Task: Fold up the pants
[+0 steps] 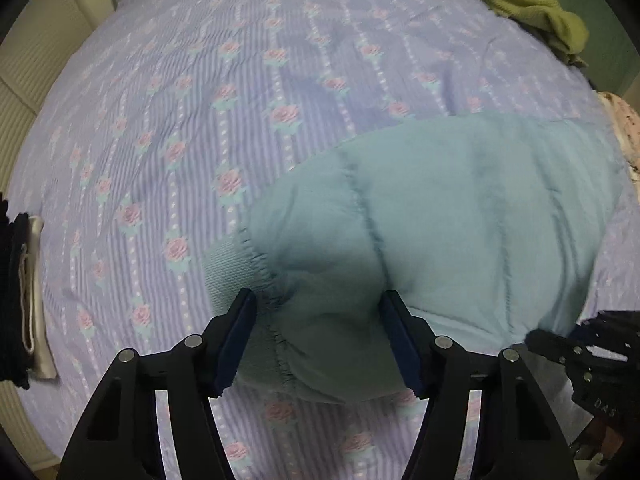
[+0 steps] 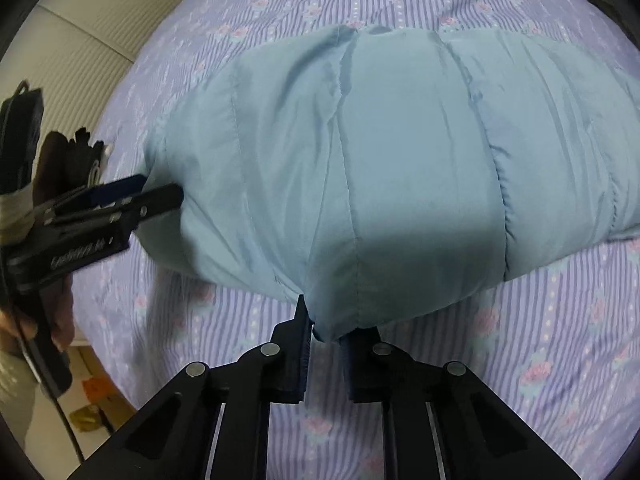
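Observation:
Light blue padded pants (image 1: 440,220) lie folded on the floral bedsheet; they also fill the middle of the right wrist view (image 2: 380,168). My left gripper (image 1: 318,312) is open, its jaws wide apart around the ribbed cuff end (image 1: 228,264) of the pants. It shows at the left of the right wrist view (image 2: 160,196). My right gripper (image 2: 325,330) is shut on the near corner of the pants. It shows at the lower right of the left wrist view (image 1: 560,344).
A purple striped bedsheet with pink roses (image 1: 180,120) covers the bed. A green garment (image 1: 528,4) lies at the far right. A dark and white cloth (image 1: 24,300) sits at the left edge. A pale wall (image 2: 80,40) borders the bed.

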`<state>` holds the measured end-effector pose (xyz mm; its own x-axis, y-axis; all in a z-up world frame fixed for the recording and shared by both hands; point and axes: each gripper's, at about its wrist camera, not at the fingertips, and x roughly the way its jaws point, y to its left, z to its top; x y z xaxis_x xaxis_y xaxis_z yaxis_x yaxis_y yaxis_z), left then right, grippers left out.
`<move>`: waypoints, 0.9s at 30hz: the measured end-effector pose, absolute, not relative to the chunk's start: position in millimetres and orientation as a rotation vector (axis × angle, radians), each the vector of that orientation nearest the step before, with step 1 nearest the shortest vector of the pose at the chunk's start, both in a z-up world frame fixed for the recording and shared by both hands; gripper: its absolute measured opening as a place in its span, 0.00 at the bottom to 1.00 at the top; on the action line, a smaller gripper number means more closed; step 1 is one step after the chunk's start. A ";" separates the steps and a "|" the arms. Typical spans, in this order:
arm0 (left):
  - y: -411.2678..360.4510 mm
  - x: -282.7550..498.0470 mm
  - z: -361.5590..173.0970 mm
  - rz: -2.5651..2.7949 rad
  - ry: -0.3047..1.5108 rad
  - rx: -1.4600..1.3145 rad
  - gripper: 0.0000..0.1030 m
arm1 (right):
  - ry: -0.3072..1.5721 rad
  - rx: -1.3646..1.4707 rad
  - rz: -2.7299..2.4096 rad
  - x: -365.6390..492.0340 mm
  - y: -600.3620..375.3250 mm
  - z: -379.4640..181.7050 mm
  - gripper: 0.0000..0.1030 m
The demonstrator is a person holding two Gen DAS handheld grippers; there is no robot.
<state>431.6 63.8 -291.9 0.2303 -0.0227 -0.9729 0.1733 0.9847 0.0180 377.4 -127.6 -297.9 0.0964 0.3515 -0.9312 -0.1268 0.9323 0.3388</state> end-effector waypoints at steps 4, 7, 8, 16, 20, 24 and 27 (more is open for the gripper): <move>67.2 430.7 -298.6 -0.121 1.362 0.149 0.65 | 1.453 0.128 0.327 377.8 -117.1 -311.4 0.14; 61.1 430.2 -290.2 -0.096 1.355 0.182 0.65 | 1.465 0.154 0.315 379.6 -117.4 -307.9 0.23; 57.9 427.8 -281.0 -0.086 1.335 0.197 0.63 | 1.456 0.152 0.306 377.4 -120.6 -301.4 0.35; 14.6 393.9 -199.1 -0.244 1.115 0.166 0.63 | 1.218 0.205 0.128 353.3 -216.2 -216.5 0.69; -27.2 391.7 -183.7 -0.324 1.070 0.139 0.63 | 1.103 0.279 -0.030 361.1 -291.6 -191.0 0.77; -78.5 406.2 -186.0 -0.379 1.052 0.155 0.62 | 1.055 0.317 -0.112 376.6 -338.5 -193.2 0.78; -110.6 412.0 -190.1 -0.392 1.058 0.156 0.56 | 1.039 0.353 -0.123 393.1 -363.6 -202.3 0.78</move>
